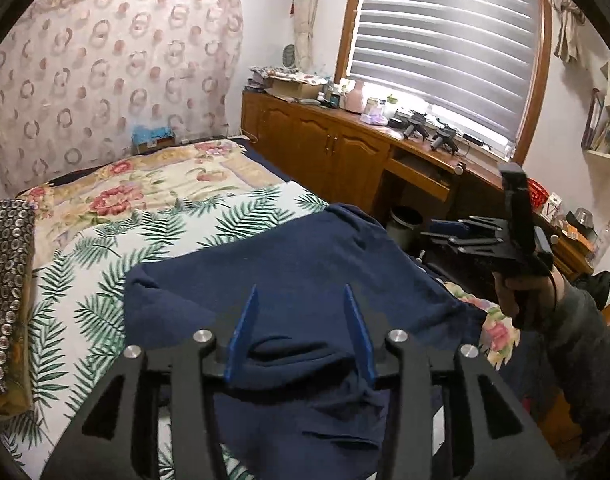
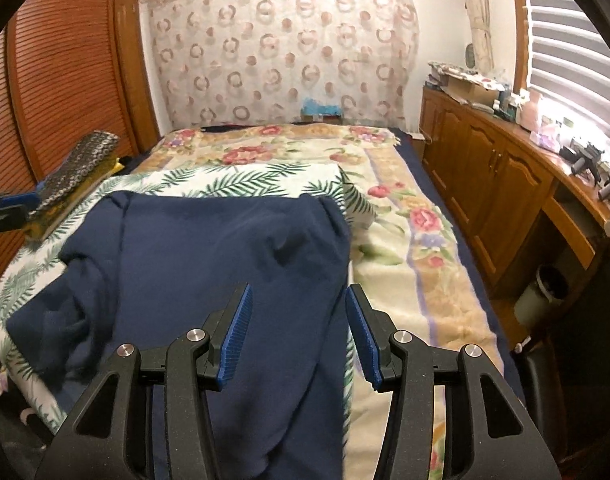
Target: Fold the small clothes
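- Your left gripper (image 1: 301,300) hovers over the navy garment (image 1: 289,280), its blue fingers (image 1: 241,332) spread apart with nothing pinched between them.
- Your right gripper (image 2: 297,300) also stands with its jaws parted, above the garment's right edge, gripping nothing.
- The navy garment lies rumpled and partly folded on the fern-print sheet (image 1: 117,248), which covers the near end of the bed.
- A floral blanket (image 2: 405,240) lies beside and beyond the sheet.
- A wooden cabinet (image 2: 485,168) runs along the window wall.
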Demonstrator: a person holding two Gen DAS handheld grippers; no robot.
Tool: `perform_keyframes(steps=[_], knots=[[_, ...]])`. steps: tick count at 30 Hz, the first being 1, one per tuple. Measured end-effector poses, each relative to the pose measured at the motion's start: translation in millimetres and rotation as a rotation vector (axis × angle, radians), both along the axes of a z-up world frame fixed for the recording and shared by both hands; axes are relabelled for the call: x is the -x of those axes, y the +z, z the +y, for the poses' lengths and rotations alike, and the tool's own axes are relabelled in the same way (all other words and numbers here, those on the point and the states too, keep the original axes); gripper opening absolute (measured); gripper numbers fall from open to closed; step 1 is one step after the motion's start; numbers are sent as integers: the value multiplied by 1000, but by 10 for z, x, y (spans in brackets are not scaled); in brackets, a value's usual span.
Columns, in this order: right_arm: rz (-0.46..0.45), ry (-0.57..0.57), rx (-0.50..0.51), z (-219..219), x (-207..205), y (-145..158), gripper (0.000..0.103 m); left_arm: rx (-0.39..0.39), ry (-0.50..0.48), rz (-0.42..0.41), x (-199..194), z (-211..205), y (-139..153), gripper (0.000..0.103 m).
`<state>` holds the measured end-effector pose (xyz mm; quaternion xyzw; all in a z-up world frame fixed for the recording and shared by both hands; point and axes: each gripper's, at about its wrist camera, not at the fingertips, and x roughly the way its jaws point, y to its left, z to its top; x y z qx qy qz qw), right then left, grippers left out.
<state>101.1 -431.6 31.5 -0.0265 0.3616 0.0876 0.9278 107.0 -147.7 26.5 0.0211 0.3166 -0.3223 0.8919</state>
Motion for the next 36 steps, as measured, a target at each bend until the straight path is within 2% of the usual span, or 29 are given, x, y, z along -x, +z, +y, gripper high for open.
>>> perform_keyframes(steps=[1, 3, 11, 18, 21, 23, 25, 27, 32, 36], knots=[[4, -2, 3, -7, -54, 0, 49, 1, 8, -3, -5, 26, -6, 53], [12, -2, 9, -28, -221, 7, 49, 5, 28, -4, -17, 105, -38, 56], [84, -33, -4, -135, -1084, -80, 38, -38, 119, 35, -128, 389, -388, 56], [193, -45, -53, -95, -1599, -357, 34, -79, 139, 104, -201, 510, -736, 56], [224, -61, -52, -85, -1691, -426, 32, -100, 132, 133, -233, 477, -866, 56], [237, -64, -62, -98, -1732, -440, 26, -114, 124, 146, -252, 446, -932, 56], [241, -57, -71, -114, -1763, -433, 11, -122, 117, 156, -250, 420, -996, 56], [238, -38, -82, -111, -1758, -415, 4, -130, 112, 166, -258, 396, -1042, 56], [168, -51, -72, -167, -1652, -251, 2, -140, 120, 197, -313, 395, -1149, 56], [141, -220, -32, -417, -1645, -157, 2, -137, 126, 210, -332, 413, -1202, 56]])
